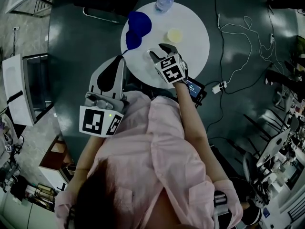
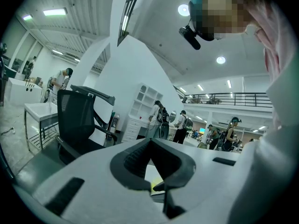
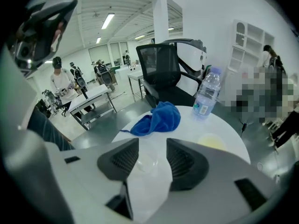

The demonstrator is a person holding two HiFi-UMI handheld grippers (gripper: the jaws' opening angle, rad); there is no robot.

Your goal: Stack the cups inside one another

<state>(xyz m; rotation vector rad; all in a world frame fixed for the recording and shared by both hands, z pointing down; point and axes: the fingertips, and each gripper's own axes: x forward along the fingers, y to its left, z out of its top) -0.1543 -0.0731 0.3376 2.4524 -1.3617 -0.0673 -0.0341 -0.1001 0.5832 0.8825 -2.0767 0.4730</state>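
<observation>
The right gripper (image 3: 152,143) has its fingers spread wide, and a clear cup (image 3: 148,161) stands between them without either pad pressing on its wall, so nothing is gripped. The cup sits on the round white table (image 1: 195,51) close to the edge nearest the person, with the gripper tilted down over it. It is upright with its mouth up, so its long axis runs straight up from the tabletop, and the right gripper view looks down into it at its round base. It looks like thin, see-through plastic. I judge it very light, smooth enough to slip, and likely to buckle if squeezed hard. A gentle pinch across the wall a little below the rim, where it should be stiffest, seems the best hold. It should stay level so it can drop into its partner. That partner appears to be a pale yellow cup (image 1: 175,35) near the middle of the table, well apart from the clear one and farther from the person. It also seems to be mouth up, though its shape is faint. A crumpled blue cloth (image 1: 137,26) lies at the far left edge, and a water bottle (image 1: 164,1) stands at the far edge. The left gripper (image 1: 120,60) is held off the table by the person's body. Its fingers are closed tip to tip, and I can make out nothing held in them.
</observation>
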